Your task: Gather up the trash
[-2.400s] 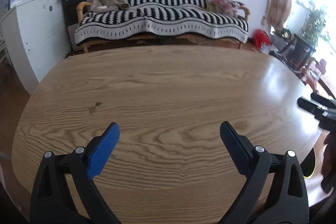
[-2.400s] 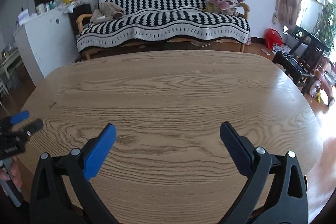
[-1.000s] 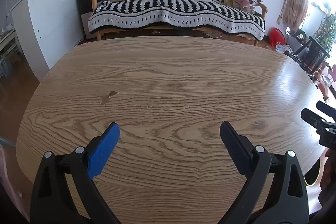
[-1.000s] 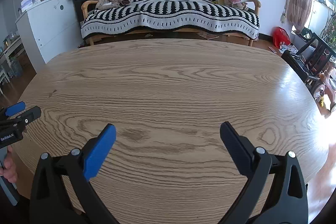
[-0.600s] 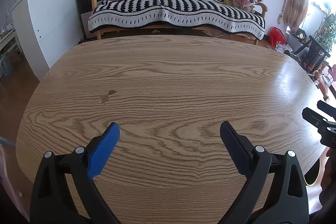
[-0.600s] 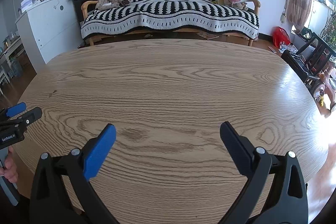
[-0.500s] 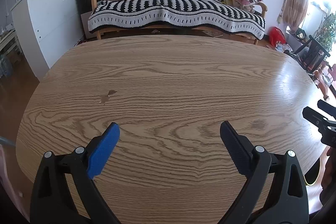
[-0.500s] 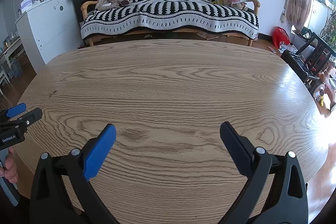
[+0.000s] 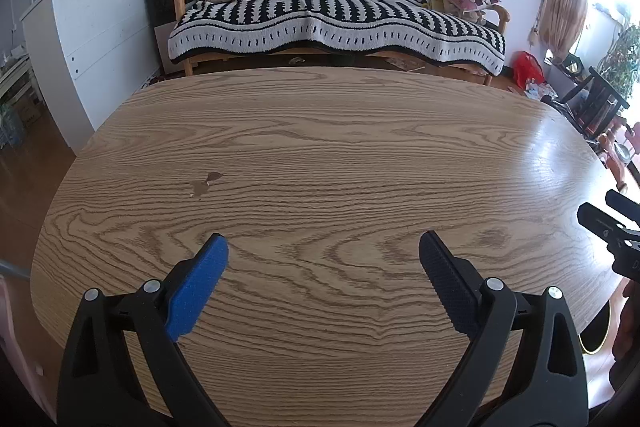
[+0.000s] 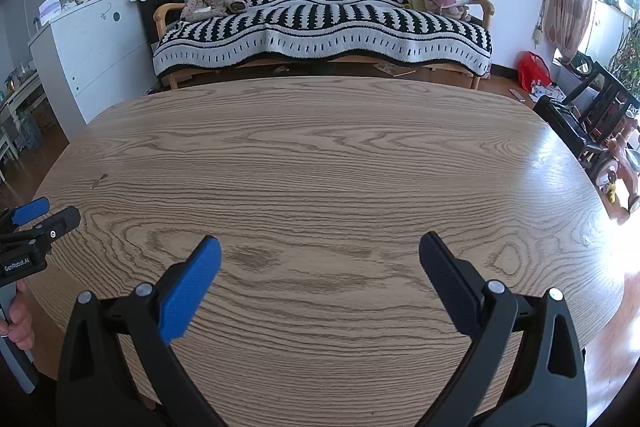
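- Grippers level over the wooden table (image 9: pixel 320 155): left gripper (image 9: pixel 323 253) spread wide, nothing between its pads; right gripper (image 10: pixel 320 251) just as wide, empty too.
- Trash? None on the tabletop — only a small chipped mark (image 9: pixel 205 183), far left.
- Litter beside the red bag (image 10: pixel 534 70) on the floor, far right, looks the likeliest target.
- Best play, I'd judge: scan first, keep both wide, then approach low.

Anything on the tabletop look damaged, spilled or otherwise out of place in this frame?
One thing: a small brownish chipped-looking mark on the oval wooden table, ahead and left of the open left claw. Whether it is a chip, stain or scrap is unclear. No trash shows on the table.
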`<action>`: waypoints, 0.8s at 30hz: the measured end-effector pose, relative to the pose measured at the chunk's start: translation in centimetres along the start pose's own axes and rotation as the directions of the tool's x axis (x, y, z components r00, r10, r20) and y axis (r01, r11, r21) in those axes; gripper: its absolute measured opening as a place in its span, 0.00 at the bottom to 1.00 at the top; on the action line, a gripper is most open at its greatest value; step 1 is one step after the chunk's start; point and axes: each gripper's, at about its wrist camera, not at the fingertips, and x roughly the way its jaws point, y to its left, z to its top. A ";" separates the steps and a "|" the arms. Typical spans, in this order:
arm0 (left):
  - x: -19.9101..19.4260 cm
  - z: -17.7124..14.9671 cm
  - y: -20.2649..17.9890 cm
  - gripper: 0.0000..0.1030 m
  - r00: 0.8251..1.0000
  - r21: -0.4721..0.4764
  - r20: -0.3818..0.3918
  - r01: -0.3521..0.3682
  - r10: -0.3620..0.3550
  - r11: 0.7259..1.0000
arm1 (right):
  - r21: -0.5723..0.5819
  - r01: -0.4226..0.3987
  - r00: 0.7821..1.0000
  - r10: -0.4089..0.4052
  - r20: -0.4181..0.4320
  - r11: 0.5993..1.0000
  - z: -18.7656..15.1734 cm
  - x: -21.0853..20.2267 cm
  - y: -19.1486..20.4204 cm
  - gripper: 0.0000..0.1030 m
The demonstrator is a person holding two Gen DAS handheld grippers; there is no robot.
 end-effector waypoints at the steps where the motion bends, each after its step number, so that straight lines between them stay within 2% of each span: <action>1: 0.0 0.0 0.0 0.91 1.000 0.000 -0.001 0.000 0.000 1.000 | 0.000 0.000 1.000 0.000 0.000 1.000 0.0 0.0 0.0 0.93; 24: 0.5 0.0 0.3 0.91 1.000 0.008 -0.009 -0.004 0.004 1.000 | 0.001 -0.001 1.000 0.001 0.008 1.000 -0.1 -0.6 -0.6 0.93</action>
